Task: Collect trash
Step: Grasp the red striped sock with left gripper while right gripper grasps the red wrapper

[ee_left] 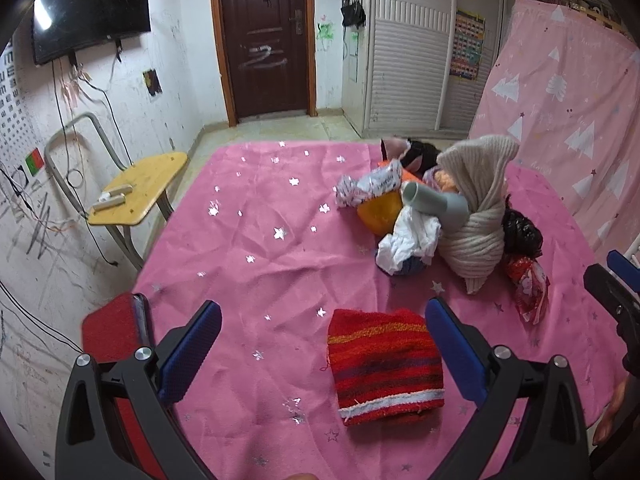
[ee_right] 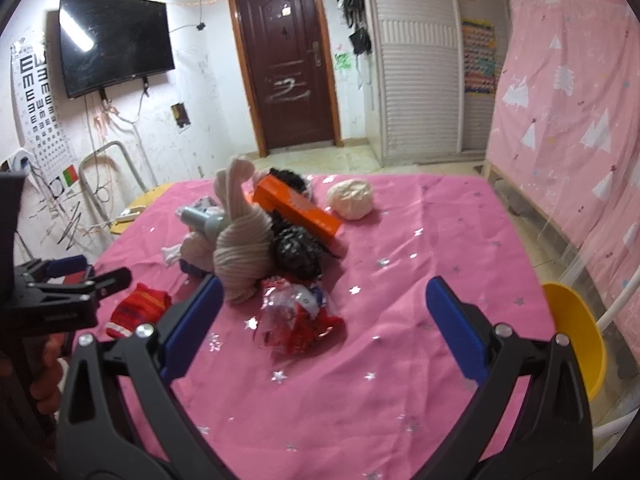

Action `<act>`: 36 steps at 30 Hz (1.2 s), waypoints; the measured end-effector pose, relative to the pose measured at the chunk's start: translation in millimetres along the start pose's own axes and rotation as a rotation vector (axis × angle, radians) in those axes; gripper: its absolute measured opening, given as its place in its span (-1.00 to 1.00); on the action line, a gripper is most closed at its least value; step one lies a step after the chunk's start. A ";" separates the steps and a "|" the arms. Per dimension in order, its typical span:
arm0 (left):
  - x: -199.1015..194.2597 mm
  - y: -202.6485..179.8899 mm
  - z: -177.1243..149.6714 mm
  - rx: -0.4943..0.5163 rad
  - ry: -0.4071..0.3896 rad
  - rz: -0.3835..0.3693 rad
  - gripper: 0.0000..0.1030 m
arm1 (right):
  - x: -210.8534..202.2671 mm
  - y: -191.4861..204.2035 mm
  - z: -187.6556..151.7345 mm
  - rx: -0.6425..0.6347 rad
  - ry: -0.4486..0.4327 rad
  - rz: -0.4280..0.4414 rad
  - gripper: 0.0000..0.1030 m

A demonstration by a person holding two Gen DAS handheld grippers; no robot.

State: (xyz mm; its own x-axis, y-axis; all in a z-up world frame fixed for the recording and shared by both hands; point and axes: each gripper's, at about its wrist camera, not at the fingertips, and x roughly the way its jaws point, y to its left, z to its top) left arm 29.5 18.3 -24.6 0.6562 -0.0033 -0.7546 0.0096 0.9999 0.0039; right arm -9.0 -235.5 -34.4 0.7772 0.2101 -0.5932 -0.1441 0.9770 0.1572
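Note:
A pile lies on the pink star cloth (ee_left: 256,240): crumpled white paper (ee_left: 408,236), a silver wrapper (ee_left: 368,188), a grey tube (ee_left: 436,202), a beige knit scarf (ee_left: 480,208), a black plastic bag (ee_right: 298,254), an orange box (ee_right: 298,208) and a red-and-clear wrapper (ee_right: 296,320). My left gripper (ee_left: 324,344) is open, with a red striped knit piece (ee_left: 384,364) lying on the cloth between its blue pads. My right gripper (ee_right: 324,320) is open too, low over the cloth, the red-and-clear wrapper lying between its fingertips. Nothing is held.
A yellow bin (ee_right: 576,336) stands off the table's right edge. A cream yarn ball (ee_right: 351,199) sits at the far side. A wooden chair (ee_left: 140,188) stands to the left, a red pad (ee_left: 114,330) at the near left corner. A pink curtain (ee_right: 568,112) hangs on the right.

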 end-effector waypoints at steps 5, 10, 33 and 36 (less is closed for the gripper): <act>25.6 3.0 -2.1 -0.019 0.082 -0.021 0.82 | 21.7 5.0 -2.8 -0.007 0.077 0.054 0.89; 39.5 0.7 -2.4 -0.017 0.120 -0.040 0.82 | 37.7 6.7 -4.7 -0.002 0.133 0.075 0.89; 29.2 -43.4 -15.6 0.064 0.113 -0.155 -0.57 | 61.9 5.3 -8.3 -0.016 0.246 0.113 -0.34; 20.2 -44.0 -14.5 0.062 0.096 -0.147 -0.59 | 53.4 6.2 -10.6 -0.015 0.231 0.157 -0.35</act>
State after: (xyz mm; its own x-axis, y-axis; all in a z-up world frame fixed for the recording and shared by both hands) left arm 31.4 -25.6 -49.6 0.5690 -0.1458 -0.8093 0.1487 0.9862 -0.0731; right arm 25.1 -217.9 -73.5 0.5845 0.3596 -0.7273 -0.2621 0.9320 0.2502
